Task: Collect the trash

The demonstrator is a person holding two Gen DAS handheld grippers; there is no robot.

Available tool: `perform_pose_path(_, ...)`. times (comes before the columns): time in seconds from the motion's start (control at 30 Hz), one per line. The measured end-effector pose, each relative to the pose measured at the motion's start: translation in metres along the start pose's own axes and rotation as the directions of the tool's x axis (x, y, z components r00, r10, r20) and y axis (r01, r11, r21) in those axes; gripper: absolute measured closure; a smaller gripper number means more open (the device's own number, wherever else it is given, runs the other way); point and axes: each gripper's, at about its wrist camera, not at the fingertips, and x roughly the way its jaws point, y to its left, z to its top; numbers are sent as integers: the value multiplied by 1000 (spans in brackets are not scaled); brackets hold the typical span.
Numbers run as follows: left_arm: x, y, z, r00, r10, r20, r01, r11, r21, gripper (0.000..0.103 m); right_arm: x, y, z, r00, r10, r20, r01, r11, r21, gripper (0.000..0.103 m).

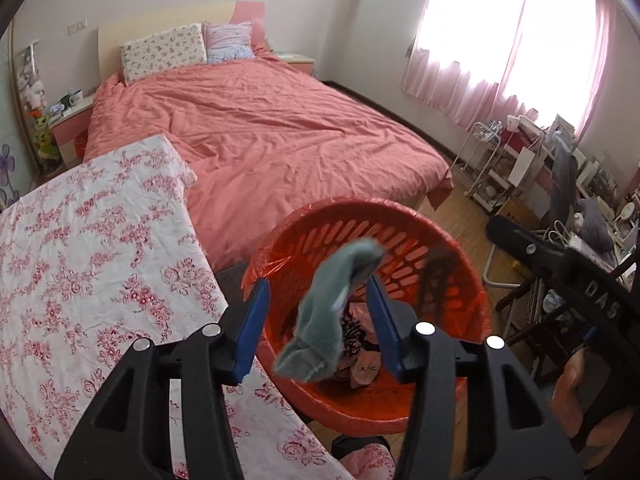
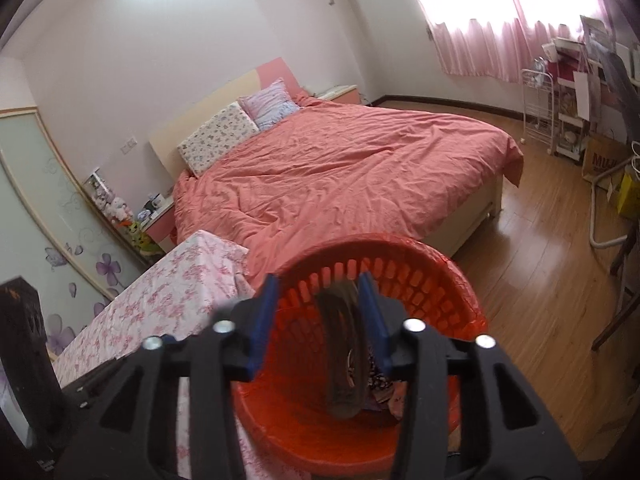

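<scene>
1. Two grippers hang above the round orange slatted plastic basket (image 1: 404,240), which is lined with a thin red plastic bag and stands on the wooden floor (image 2: 540,280) at the foot of the bed with the salmon-pink quilt (image 1: 260,140).
2. The left gripper (image 1: 320,280) has its blue-padded jaws spread apart — a blurred grey-green soft cloth piece (image 1: 332,308) sits between them, over the basket's mouth. It touches neither pad clearly, so I cannot tell whether it hangs from anything.
3. The right gripper (image 2: 318,292) also has its jaws spread; a blurred dark brownish piece (image 2: 344,348) shows between its pads, just over the basket's inside. In the left view the same dark piece (image 1: 438,276) appears near the basket's far wall.
4. Down in the basket lie other scraps — a dark patterned one (image 1: 354,336) and a pinkish one with a small drawn face (image 1: 366,370).
5. Left of the basket, touching its side, is a surface covered by a white cloth with pink flowers (image 1: 80,260).
</scene>
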Motion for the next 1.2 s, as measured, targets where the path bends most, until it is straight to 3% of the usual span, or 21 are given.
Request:
perform_pose_path(0.2,-18,14,-15,998,55,5,-55,998,-7,46,-22,-2,-22,998,-43,47,44,999,-23,35)
perform_pose_path(0.33,-59,27,-32,991,106,78,-105,994,-13,30,-55,15,-41,991,-68,115,77,994,-74,20)
perform_pose_path(0.4,-90,37,-45,981,147,129,-146,989,-18,22,-74,28,-52,983,-90,158,106,990,-97,9)
perform_pose_path(0.47,-110,45,-53,968,189,167,-187,982,-28,14,-98,45,-66,969,-121,214,152,980,-131,4)
perform_pose_path(0.53,-132,53,-66,949,242,202,-238,970,-43,7,-117,60,-79,950,-175,260,221,962,-159,4)
perform_pose_path(0.73,-179,68,-112,879,408,247,-395,913,-103,2,-152,101,-123,877,-307,370,406,886,-226,4)
perform_pose_path(0.77,-185,71,-119,871,424,248,-406,906,-120,2,-157,103,-129,875,-306,375,408,882,-234,4)
perform_pose_path(0.83,-196,77,-132,875,417,246,-390,908,-153,2,-167,109,-144,881,-279,383,389,887,-250,4)
perform_pose_path(0.93,-212,83,-152,865,430,258,-390,900,-195,2,-186,117,-168,880,-239,411,360,899,-249,4)
perform_pose_path(1.07,-229,84,-174,838,465,286,-413,883,-223,2,-200,126,-193,868,-246,431,367,903,-222,4)
perform_pose_path(1.2,-241,82,-187,812,491,315,-432,869,-240,2,-203,132,-210,889,-248,386,354,905,-234,4)
